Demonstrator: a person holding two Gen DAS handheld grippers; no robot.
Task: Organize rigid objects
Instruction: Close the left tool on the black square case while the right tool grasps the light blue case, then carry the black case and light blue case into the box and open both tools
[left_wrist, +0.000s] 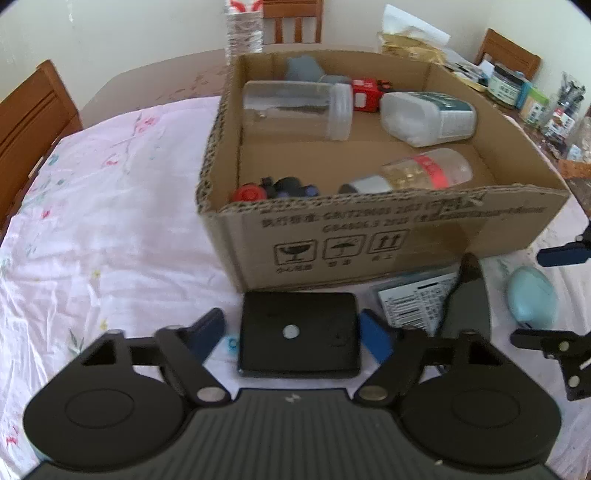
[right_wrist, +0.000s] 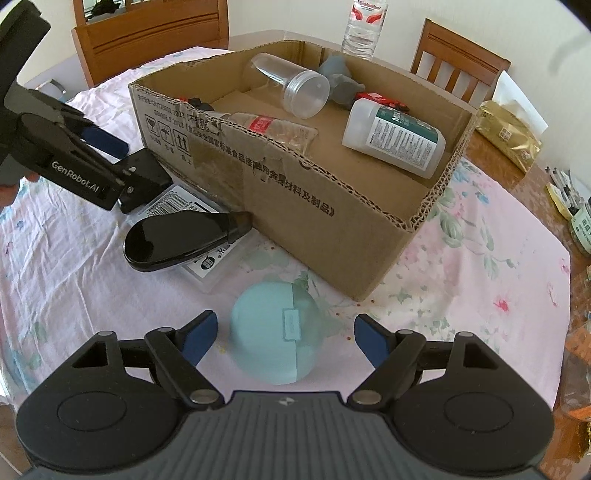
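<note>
A flat black square box (left_wrist: 299, 332) lies on the pink floral cloth in front of the cardboard box (left_wrist: 406, 229). My left gripper (left_wrist: 291, 336) straddles it: the right pad touches its side, while a narrow gap shows at the left pad. A light blue egg-shaped case (right_wrist: 273, 332) sits between the fingers of my right gripper (right_wrist: 284, 336), which is open with space on both sides. Between the two lie a black teardrop-shaped object (right_wrist: 184, 236) and, under it, a clear labelled package (right_wrist: 207, 266). The cardboard box (right_wrist: 295, 206) holds a clear jar (right_wrist: 295, 85), a white bottle (right_wrist: 395, 136), a capsule bottle (left_wrist: 424, 171) and small toys.
Wooden chairs (left_wrist: 29, 122) stand around the table. A water bottle (left_wrist: 243, 26) is behind the cardboard box. A gold packet (right_wrist: 509, 136) and a clutter of jars and pens (left_wrist: 535, 99) fill the table's right side. Bare cloth (left_wrist: 110, 221) stretches to the left of the box.
</note>
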